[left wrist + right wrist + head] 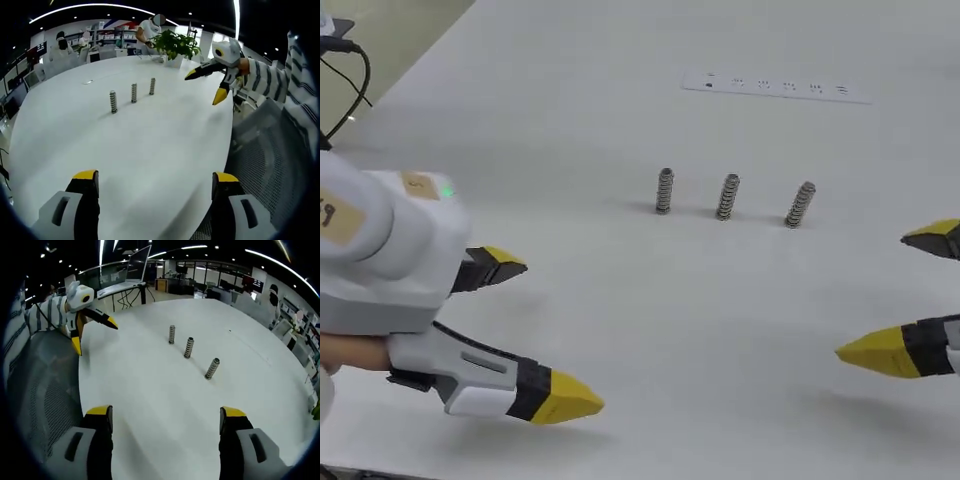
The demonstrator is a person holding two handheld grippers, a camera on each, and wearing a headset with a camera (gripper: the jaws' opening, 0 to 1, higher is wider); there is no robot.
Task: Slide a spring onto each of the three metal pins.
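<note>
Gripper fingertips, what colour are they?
Yellow, with a black band behind. The left gripper's fingertips show it best in the head view.

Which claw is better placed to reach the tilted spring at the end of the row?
Right. The right claw hangs open nearest the tilted spring; the left claw is off the row's opposite end.

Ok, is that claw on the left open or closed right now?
Open: the left gripper has its yellow-tipped jaws wide apart, with bare white table between them, gripping nothing.
</note>
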